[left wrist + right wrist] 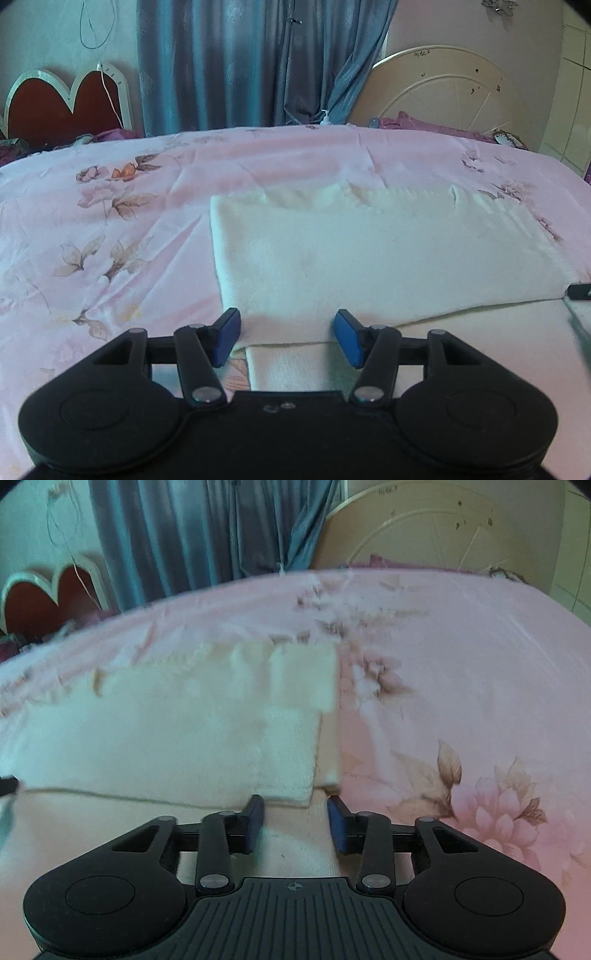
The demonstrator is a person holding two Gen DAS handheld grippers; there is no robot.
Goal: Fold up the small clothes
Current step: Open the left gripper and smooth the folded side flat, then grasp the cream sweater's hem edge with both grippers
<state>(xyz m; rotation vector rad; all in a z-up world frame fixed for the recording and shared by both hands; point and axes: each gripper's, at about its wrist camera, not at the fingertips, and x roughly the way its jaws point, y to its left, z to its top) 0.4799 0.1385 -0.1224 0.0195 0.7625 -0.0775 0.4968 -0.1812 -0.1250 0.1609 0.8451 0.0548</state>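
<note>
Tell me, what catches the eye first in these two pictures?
A cream cloth, folded over on itself, lies in the middle of a pink flowered bedsheet. In front, each view shows a black tool with blue pads, left tool and right tool, both open at the cloth's near edge. Behind hang blue curtains.

I see a cream-white cloth (369, 258) on a pale pink bedsheet (110, 221) printed with brownish flowers. My black grippers carry blue fingers (227, 336). Behind hang grey-blue curtains (240, 62).
</note>
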